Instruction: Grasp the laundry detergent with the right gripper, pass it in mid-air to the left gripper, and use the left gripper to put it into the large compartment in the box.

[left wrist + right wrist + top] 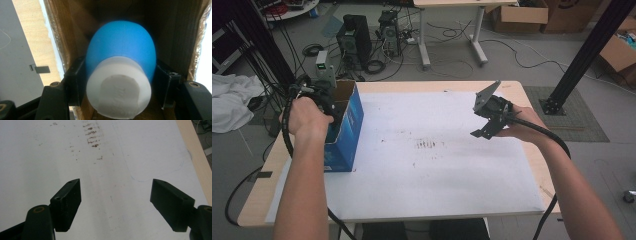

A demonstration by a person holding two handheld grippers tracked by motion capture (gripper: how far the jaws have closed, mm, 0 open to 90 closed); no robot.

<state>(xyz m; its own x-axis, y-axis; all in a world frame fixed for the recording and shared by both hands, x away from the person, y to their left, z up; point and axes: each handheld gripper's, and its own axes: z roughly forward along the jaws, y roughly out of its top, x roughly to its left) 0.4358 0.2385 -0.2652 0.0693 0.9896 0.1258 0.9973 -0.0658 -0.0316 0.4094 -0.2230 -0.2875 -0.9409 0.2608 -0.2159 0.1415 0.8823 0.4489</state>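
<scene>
Step in hand: you have the blue bottle [122,47] clamped in your left gripper [120,85] inside the open blue carton [346,131]; whether it is going in or coming out, the pictures do not settle, but by my reading you are lowering it in.
Bottle: blue rounded body with a white cap [119,87] facing the camera, between the brown cardboard walls of the carton.
Carton: stands at the left edge of the worktop [432,150], toward the far left corner, top flaps open.
Left gripper: jaws pressed against both sides of the bottle just behind the cap; in the high view your left hand [307,117] hangs over the carton's mouth.
Right gripper [482,131]: jaws wide apart, holding nothing, hovering above the bare white sheet toward the right edge of the worktop; faint brown smudges [92,135] lie ahead of it.
Next move: if you are placing, keep the bottle centred between the walls, ease it down until it rests, then spread the jaws and lift straight up.
Risk: the carton looks light, so a wall snag could tip it; your free right gripper could steady it.
</scene>
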